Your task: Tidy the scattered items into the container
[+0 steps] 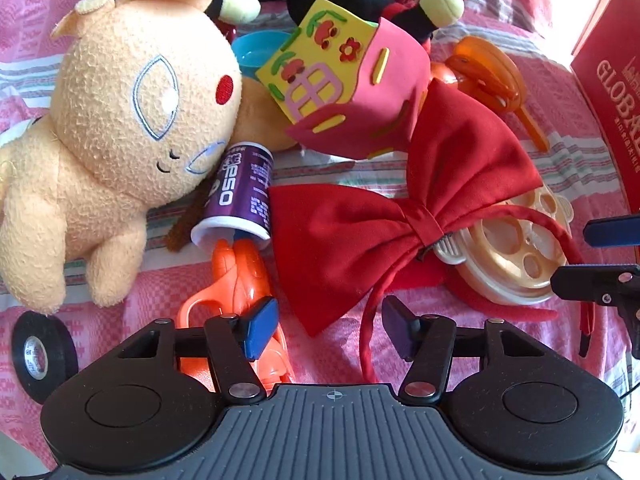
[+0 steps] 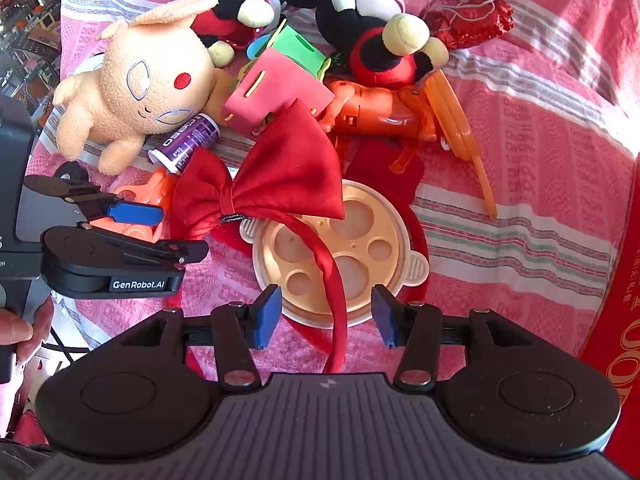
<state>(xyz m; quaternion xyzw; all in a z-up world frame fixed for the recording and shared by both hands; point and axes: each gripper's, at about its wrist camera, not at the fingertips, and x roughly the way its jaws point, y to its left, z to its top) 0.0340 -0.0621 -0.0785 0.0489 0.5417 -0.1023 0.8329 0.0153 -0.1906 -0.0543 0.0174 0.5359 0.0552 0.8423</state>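
Observation:
A red bow on a red headband (image 1: 400, 208) (image 2: 272, 184) lies over a beige round lid with holes (image 1: 516, 256) (image 2: 340, 252) on the pink checked cloth. My left gripper (image 1: 328, 328) is open just below the bow, over an orange plastic toy (image 1: 240, 276), and its pads touch nothing. My right gripper (image 2: 325, 316) is open, with the headband's band running between its pads untouched. In each view the other gripper shows from the side: the right gripper (image 1: 600, 256) and the left gripper (image 2: 168, 232). A red box with gold lettering (image 1: 612, 100) (image 2: 624, 320) stands at the right edge.
A peach plush (image 1: 120, 120), a purple can (image 1: 240, 196), a pink and yellow foam house (image 1: 340, 80), an orange paddle (image 1: 496, 76) and black mouse plushes (image 2: 380, 40) crowd the back. A black tape roll (image 1: 40, 352) lies at the left. A hand (image 2: 20, 332) holds the left gripper.

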